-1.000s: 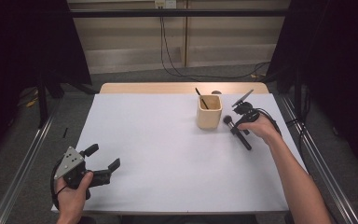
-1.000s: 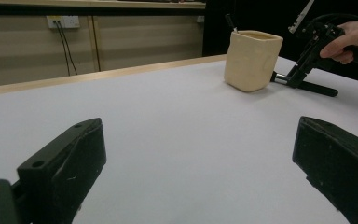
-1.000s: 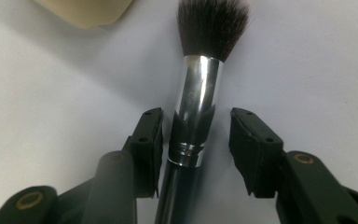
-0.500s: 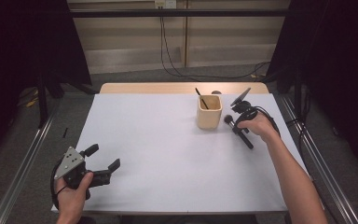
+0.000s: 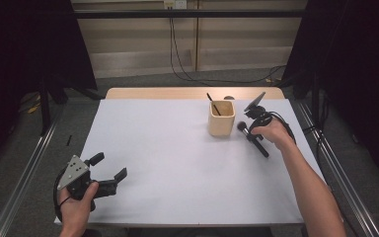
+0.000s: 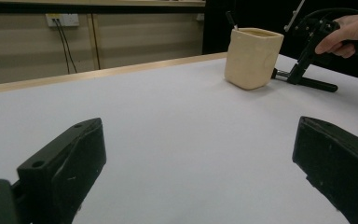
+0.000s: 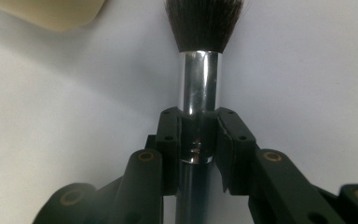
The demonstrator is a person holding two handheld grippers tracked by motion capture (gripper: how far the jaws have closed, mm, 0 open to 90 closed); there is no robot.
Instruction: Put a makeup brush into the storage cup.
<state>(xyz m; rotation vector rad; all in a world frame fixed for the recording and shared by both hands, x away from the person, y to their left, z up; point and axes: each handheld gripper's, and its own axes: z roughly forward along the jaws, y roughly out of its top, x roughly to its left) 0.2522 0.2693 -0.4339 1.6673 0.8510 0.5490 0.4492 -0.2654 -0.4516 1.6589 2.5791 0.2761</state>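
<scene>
White covering spreads over the worktop (image 5: 177, 163), with a strip of bare wood showing along its far edge and dark curtains standing to either side of the room beyond

At the cup's right, the right claw (image 7: 199, 128) is clamped on a makeup brush (image 7: 198, 93): its two jaws press on the shiny metal collar just behind the dark bristles, and the black handle runs back between them. In the high view the right claw (image 5: 253, 129) sits just beside the cup (image 5: 221, 118), with the brush lying low over the white covering, its bristle head pointing toward the cup and its handle reaching away from it toward the near right. Whether the brush touches the covering cannot be told. The cup is cream coloured, square-sided and upright, and a thin dark stick (image 5: 212, 105) leans inside it

Well apart from the cup, toward the near left corner, the left claw (image 5: 109, 170) rests in the person's hand with its jaws spread wide and nothing between them. In the left gripper view the cup (image 6: 253, 57) stands far off beyond those open jaws
</scene>
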